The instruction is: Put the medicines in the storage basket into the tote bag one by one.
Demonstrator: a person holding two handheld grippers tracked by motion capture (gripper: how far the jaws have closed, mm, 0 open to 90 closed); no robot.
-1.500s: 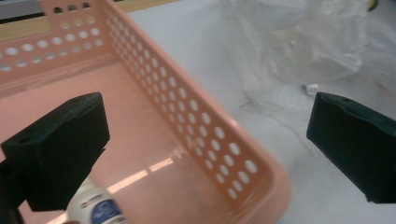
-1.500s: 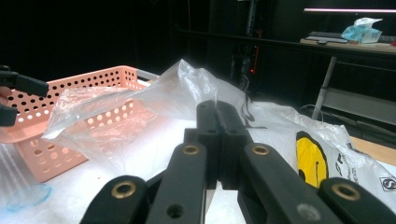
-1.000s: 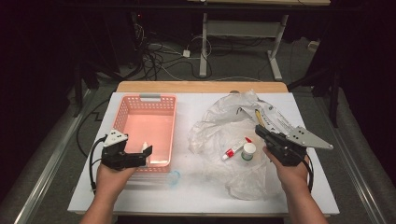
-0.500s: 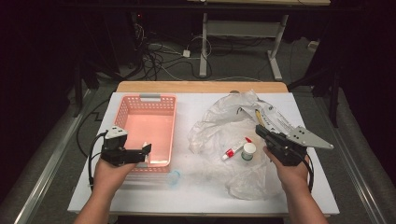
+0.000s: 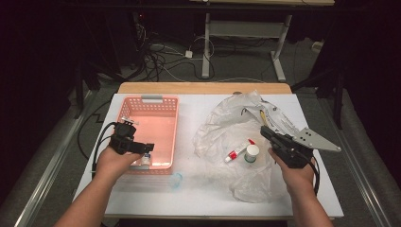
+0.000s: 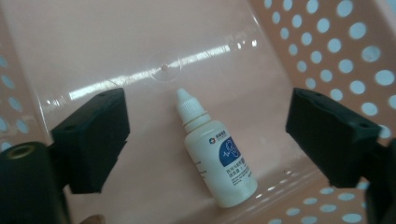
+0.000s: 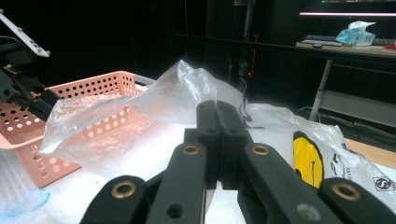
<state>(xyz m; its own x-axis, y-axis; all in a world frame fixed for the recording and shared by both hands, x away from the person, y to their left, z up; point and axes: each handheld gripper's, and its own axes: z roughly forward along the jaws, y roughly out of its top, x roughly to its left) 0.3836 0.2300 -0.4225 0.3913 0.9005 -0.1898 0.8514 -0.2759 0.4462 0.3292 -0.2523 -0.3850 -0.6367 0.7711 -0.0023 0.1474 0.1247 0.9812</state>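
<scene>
A small white dropper bottle (image 6: 217, 154) with a blue label lies on the floor of the pink basket (image 5: 150, 99), at its near wall. My left gripper (image 5: 146, 150) reaches over the basket's near left corner, above the bottle (image 5: 147, 160). In the left gripper view its jaws (image 6: 210, 121) stand apart on either side of the bottle and do not touch it; they have just been closing a little. My right gripper (image 5: 265, 131) rests over the clear plastic bag (image 5: 227, 118), shut with nothing in it (image 7: 217, 112).
A red and white tube (image 5: 236, 150) and a white-capped jar (image 5: 252, 152) lie on the bag beside the right gripper. A small clear blue lid (image 5: 176, 179) sits on the white table in front of the basket. A yellow-printed bag (image 7: 308, 158) lies at the right.
My left hand has moved farther over the basket's near left corner, and the bottle now lies in the basket by the near wall. The right hand has stayed still.
</scene>
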